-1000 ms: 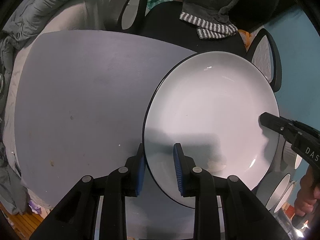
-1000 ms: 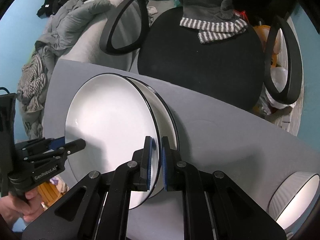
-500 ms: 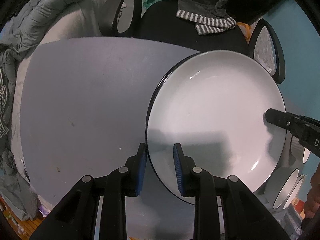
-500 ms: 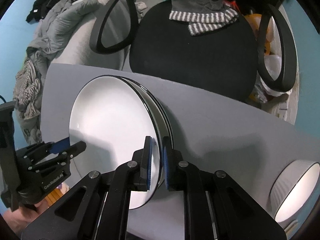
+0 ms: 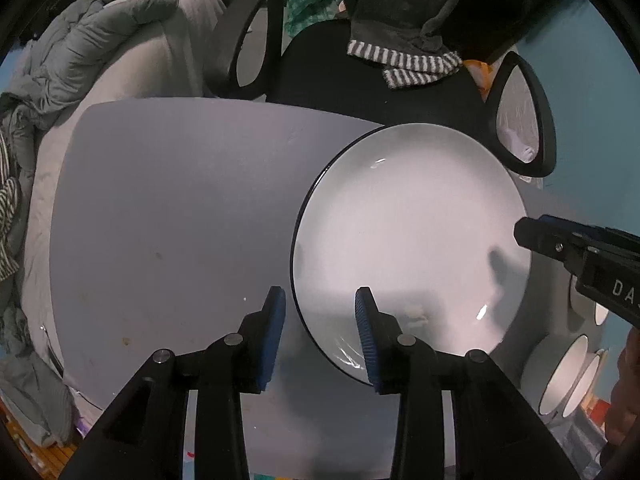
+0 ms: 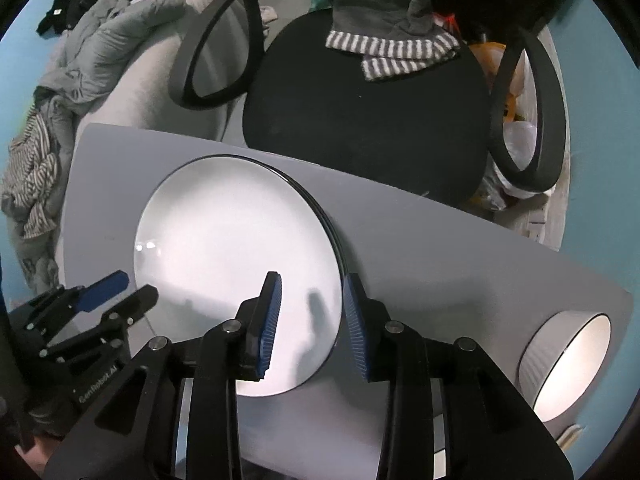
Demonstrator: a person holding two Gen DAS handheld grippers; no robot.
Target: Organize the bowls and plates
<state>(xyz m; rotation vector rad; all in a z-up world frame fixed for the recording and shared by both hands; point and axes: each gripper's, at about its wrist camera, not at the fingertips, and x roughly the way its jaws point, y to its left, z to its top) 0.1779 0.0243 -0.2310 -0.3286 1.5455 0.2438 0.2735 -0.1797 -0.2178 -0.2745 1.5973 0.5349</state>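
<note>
A white plate [image 5: 412, 240] with a dark rim lies flat on the grey table [image 5: 160, 200]. In the right wrist view the plate [image 6: 240, 248] rests on a second plate whose rim [image 6: 335, 236] peeks out at its right edge. My left gripper [image 5: 320, 304] straddles the plate's left rim; its jaws are opening and the pads stand clear of the rim. My right gripper [image 6: 312, 292] straddles the right rim, jaws also opening, pads off it. Each gripper shows in the other's view: right gripper [image 5: 528, 234], left gripper [image 6: 116, 288].
A ribbed grey bowl [image 6: 568, 360] lies on its side at the table's right end, with more bowls [image 5: 576, 372] beside it. A black office chair [image 6: 368, 112] with a striped cloth stands behind the table [image 6: 440, 248]. Grey bedding [image 5: 100, 52] is heaped at the left.
Both grippers' jaws have spread and let go of the plate's rim. The upper plate, earlier tilted above the lower one, now lies flat on it.
</note>
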